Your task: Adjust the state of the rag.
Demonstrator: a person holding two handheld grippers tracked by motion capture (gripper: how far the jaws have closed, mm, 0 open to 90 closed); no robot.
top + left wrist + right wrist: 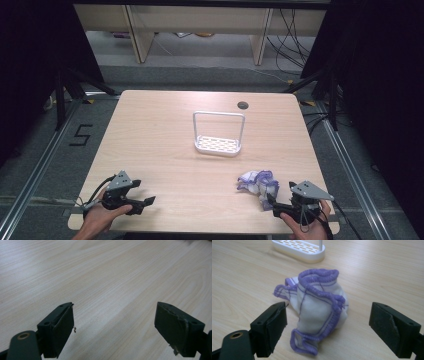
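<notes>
Grabbing the crumpled cloth (317,312) cleanly means lowering the right gripper (328,327), jaws spread wide around it, over the raised fold. It lies at five o'clock on the surface (165,150). The left gripper (115,327) idles open at seven o'clock.

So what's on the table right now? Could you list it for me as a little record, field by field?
table: light wood table
cloth: crumpled white cloth with purple hem, near the right front edge
rack: white rack with a tall handle, mid-table, beyond the cloth
left hand-held gripper: jaws open, bare wood between them
right hand-held gripper: jaws open, facing the cloth, not gripping it
</notes>
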